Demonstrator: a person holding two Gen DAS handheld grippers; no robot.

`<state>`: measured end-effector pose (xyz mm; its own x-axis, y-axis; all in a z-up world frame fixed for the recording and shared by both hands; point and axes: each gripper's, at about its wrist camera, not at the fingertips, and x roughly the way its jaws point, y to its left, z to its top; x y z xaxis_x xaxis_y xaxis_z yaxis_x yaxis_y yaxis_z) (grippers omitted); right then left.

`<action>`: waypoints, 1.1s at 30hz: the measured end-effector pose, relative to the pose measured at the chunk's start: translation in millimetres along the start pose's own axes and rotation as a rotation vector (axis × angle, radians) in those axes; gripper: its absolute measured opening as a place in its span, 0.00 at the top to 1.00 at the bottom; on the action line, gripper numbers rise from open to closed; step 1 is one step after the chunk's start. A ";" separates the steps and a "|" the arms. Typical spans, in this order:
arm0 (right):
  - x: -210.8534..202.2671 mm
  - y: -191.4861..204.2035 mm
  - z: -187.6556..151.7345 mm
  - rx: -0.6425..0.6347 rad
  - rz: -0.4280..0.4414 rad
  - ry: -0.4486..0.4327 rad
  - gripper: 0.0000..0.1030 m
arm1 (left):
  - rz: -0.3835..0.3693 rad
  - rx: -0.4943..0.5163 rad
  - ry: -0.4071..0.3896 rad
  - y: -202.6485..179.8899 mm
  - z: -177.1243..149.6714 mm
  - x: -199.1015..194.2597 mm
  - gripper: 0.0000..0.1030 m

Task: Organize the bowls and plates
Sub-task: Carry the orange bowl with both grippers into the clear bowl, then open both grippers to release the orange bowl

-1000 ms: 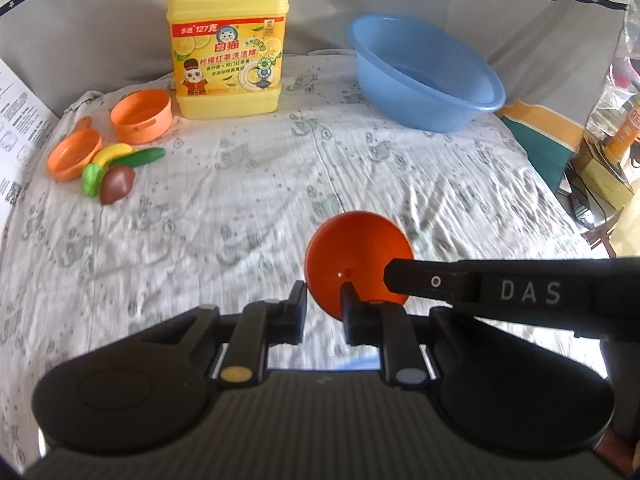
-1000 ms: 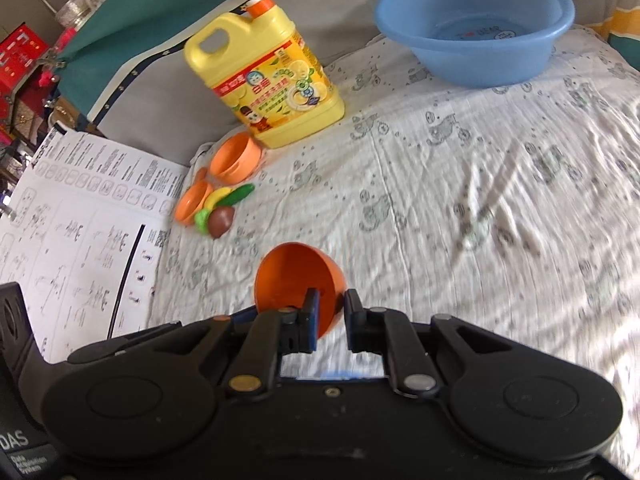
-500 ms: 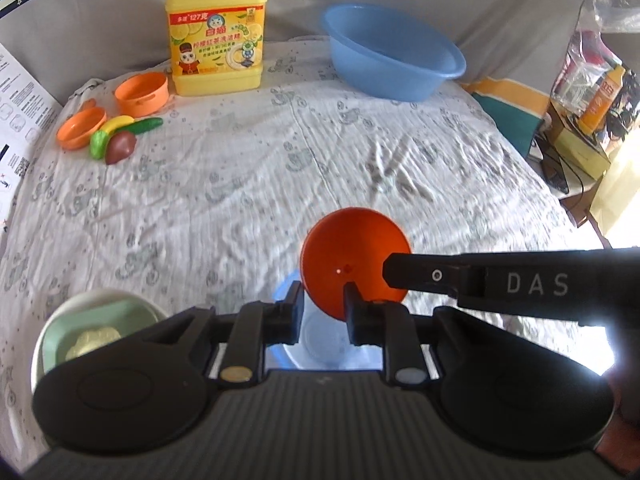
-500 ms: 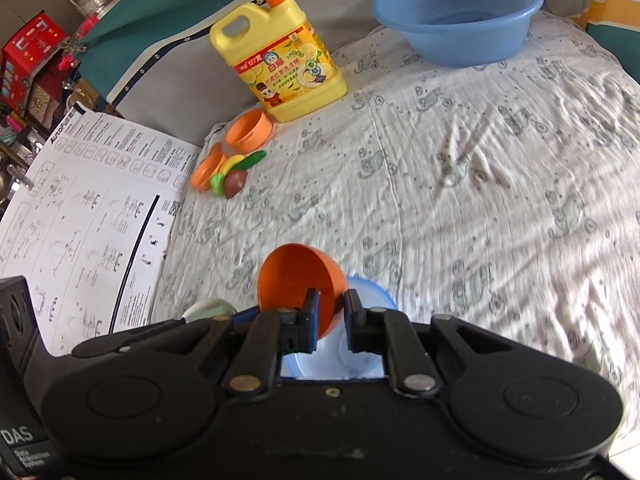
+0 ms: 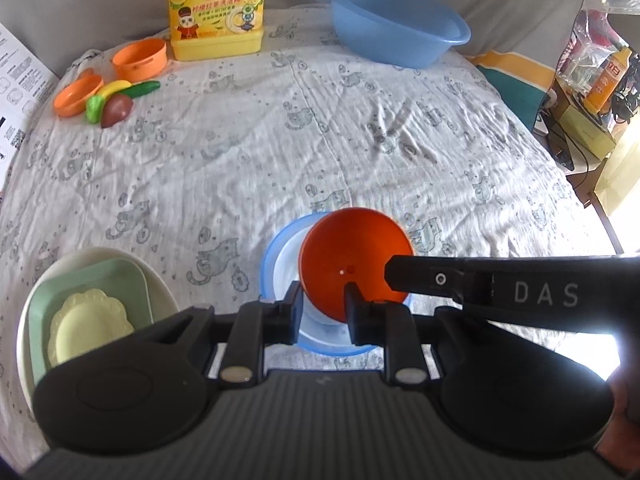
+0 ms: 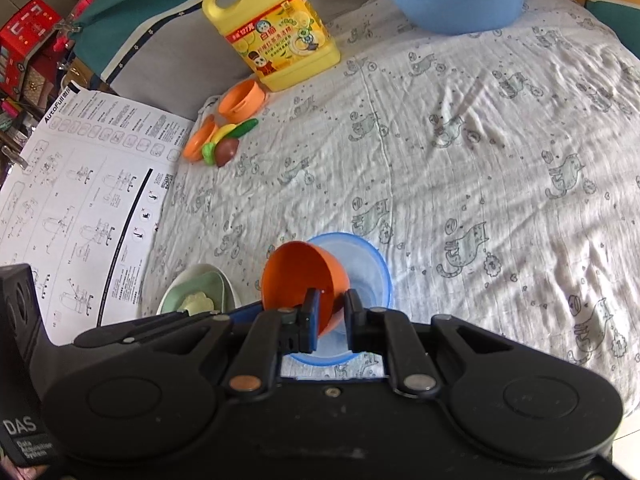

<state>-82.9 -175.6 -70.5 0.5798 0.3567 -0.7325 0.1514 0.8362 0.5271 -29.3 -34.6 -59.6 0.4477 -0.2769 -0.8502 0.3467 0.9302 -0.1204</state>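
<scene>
My right claw [image 6: 328,308] and left claw [image 5: 320,300] both pinch orange bowl [image 6: 304,276] rim, tilted, above blue-rimmed bowl [image 6: 372,264]. Nested plates [image 5: 92,280] near left.

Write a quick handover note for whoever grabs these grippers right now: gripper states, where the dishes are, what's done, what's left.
Right gripper: shut on the orange bowl, tilted over the blue-rimmed bowl.
Left gripper: jaws at the same bowl's rim; grip cannot be told.
Done: green plate and yellow plate stacked in the white dish.
Left: nest the orange bowl, probably into the blue-rimmed one.
</scene>
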 end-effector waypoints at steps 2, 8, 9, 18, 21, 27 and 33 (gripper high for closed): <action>3.4 0.7 1.0 0.001 0.000 0.008 0.87 | 0.002 -0.003 0.007 1.3 0.3 2.3 0.80; 10.7 -2.5 3.2 0.002 0.002 0.028 0.86 | 0.000 -0.008 0.022 4.2 1.1 8.7 0.79; 11.5 -2.9 3.2 0.003 0.002 0.030 0.86 | 0.000 -0.009 0.024 4.4 0.9 9.7 0.79; 9.2 -3.1 4.6 0.004 0.034 0.011 0.63 | 0.005 -0.027 -0.009 8.4 -0.7 4.2 0.43; -0.8 -0.9 7.6 -0.004 0.045 -0.031 0.34 | 0.033 -0.028 -0.081 11.3 -0.6 -11.2 0.16; -14.0 1.3 12.0 -0.015 0.010 -0.092 0.05 | 0.049 -0.078 -0.160 26.6 0.8 -31.9 0.00; -18.8 0.6 9.2 -0.027 -0.025 -0.111 0.00 | 0.047 -0.146 -0.143 47.2 -9.0 -31.6 0.00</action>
<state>-86.4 -185.7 -52.4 0.6611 0.2886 -0.6926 0.1464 0.8557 0.4963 -34.5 20.2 -43.1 0.5771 -0.2538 -0.7762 0.2038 0.9652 -0.1642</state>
